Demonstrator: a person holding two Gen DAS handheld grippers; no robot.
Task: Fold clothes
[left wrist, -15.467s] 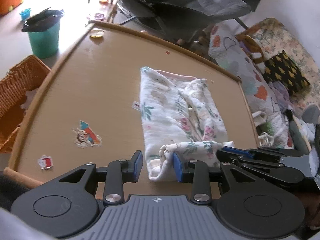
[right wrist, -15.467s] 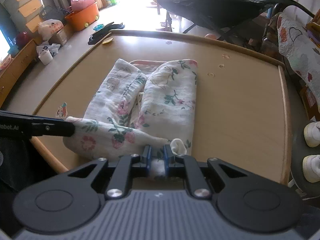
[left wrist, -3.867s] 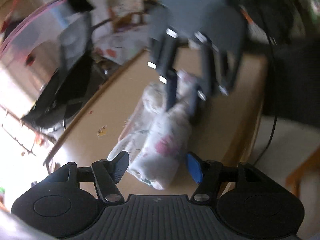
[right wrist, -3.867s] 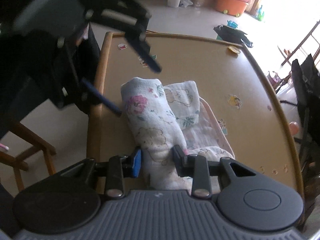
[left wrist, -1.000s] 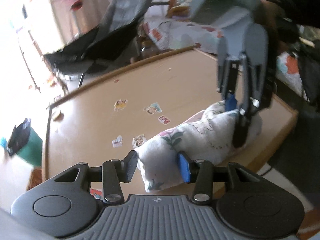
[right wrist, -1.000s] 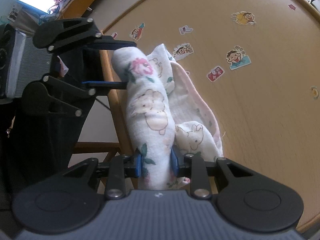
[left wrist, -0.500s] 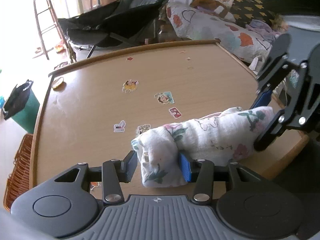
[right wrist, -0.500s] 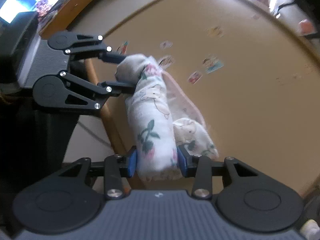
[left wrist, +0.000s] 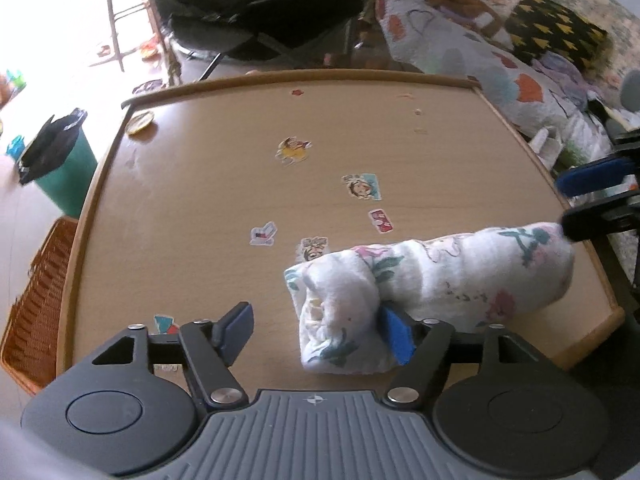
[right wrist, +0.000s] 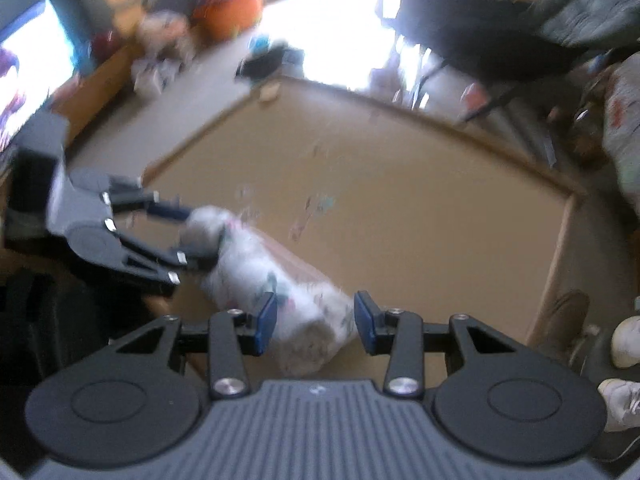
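A floral cloth (left wrist: pixel 440 276), rolled into a thick bundle, lies on the wooden table (left wrist: pixel 220 184) near its front right edge. My left gripper (left wrist: pixel 316 332) is at the roll's near end with its jaws opening. The right pad touches the cloth and the left pad stands well clear of it. My right gripper (left wrist: pixel 564 206) shows at the roll's far end. The right wrist view is blurred. There my right gripper (right wrist: pixel 316 322) stands open, its pads either side of the cloth (right wrist: pixel 288 292) with a gap at the right pad. My left gripper (right wrist: pixel 196 236) is at the other end.
Several stickers (left wrist: pixel 360 186) and a yellow disc (left wrist: pixel 139 122) mark the tabletop. A green bin (left wrist: pixel 60 168) and a wicker basket (left wrist: pixel 36 300) stand off the left edge. A black folding chair (left wrist: pixel 280 28) and a quilted couch (left wrist: pixel 500 76) lie beyond. Shoes (right wrist: pixel 624 344) sit on the floor.
My left jaws have spread and the left pad has come off the roll's end. My right gripper has widened, let go of the cloth and risen, its view swinging across the table.
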